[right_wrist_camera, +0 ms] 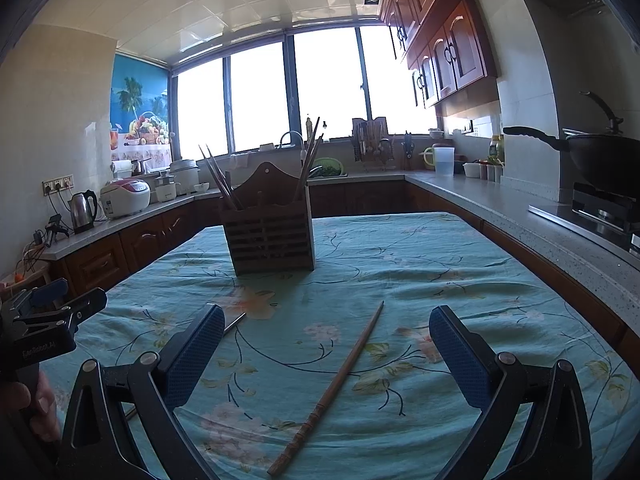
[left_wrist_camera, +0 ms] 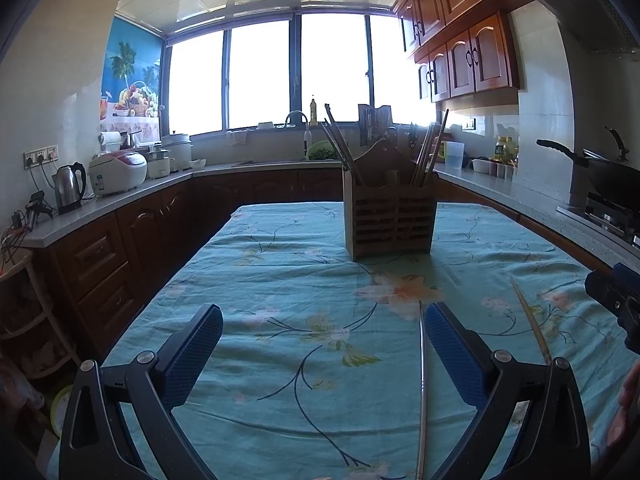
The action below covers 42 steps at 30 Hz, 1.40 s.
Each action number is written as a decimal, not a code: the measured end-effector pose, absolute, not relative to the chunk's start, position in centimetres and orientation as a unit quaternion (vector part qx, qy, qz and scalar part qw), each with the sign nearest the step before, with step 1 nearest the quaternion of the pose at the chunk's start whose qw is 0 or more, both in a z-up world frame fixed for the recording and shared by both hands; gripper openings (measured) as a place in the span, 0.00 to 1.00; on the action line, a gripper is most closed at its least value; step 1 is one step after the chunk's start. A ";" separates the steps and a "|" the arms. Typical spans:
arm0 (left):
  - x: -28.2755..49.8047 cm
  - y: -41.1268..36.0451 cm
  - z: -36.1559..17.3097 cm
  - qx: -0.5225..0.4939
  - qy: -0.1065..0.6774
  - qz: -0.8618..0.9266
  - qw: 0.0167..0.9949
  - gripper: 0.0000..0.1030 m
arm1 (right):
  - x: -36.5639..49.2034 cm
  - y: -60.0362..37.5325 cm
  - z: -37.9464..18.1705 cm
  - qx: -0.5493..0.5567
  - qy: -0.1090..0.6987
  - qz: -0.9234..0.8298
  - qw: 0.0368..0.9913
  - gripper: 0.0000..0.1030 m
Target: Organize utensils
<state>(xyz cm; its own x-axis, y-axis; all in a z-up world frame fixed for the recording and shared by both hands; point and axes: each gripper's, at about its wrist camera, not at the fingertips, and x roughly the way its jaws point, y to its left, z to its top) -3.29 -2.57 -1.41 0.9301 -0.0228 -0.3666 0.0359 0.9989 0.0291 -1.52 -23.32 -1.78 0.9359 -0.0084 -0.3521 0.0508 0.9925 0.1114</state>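
A wooden slatted utensil holder (left_wrist_camera: 390, 220) (right_wrist_camera: 269, 236) stands on the teal floral tablecloth (left_wrist_camera: 280, 280) (right_wrist_camera: 420, 264), with several chopsticks leaning in its left and right compartments. A metal chopstick (left_wrist_camera: 422, 392) (right_wrist_camera: 235, 323) lies flat near my left gripper's right finger. A wooden chopstick (right_wrist_camera: 338, 384) (left_wrist_camera: 532, 322) lies between the fingers of my right gripper (right_wrist_camera: 326, 328), below them on the cloth. My left gripper (left_wrist_camera: 324, 324) is open and holds nothing. The right gripper is open too. The right gripper's body (left_wrist_camera: 618, 300) shows at the left view's right edge.
Counters wrap around the table: a kettle (left_wrist_camera: 70, 186) and rice cooker (left_wrist_camera: 118, 172) on the left, a sink and knife block at the back under bright windows, a wok (right_wrist_camera: 600, 160) on a stove at the right. A hand (right_wrist_camera: 24, 400) holds the left gripper.
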 end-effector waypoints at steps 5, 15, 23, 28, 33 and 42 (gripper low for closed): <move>-3.3 -2.7 -1.4 0.019 0.187 -0.015 0.982 0.99 | -1.5 -23.3 -1.8 0.060 0.178 -0.015 0.982 1.00; -3.3 -2.8 -1.3 0.020 0.187 -0.012 0.982 0.99 | -1.5 -23.3 -1.8 0.060 0.178 -0.015 0.982 1.00; -3.3 -3.0 -1.2 0.019 0.187 -0.014 0.982 0.99 | -1.4 -23.2 -1.8 0.060 0.176 -0.013 0.982 1.00; -3.5 -3.1 -1.3 0.020 0.187 -0.016 0.982 0.99 | -1.5 -23.2 -1.8 0.060 0.176 -0.009 0.983 1.00; -3.5 -3.1 -1.3 0.020 0.187 -0.015 0.982 0.99 | -1.5 -23.3 -1.7 0.062 0.176 -0.006 0.982 1.00; -3.4 -3.2 -1.2 0.019 0.186 -0.014 0.982 0.99 | -1.4 -23.4 -1.7 0.063 0.175 -0.002 0.983 1.00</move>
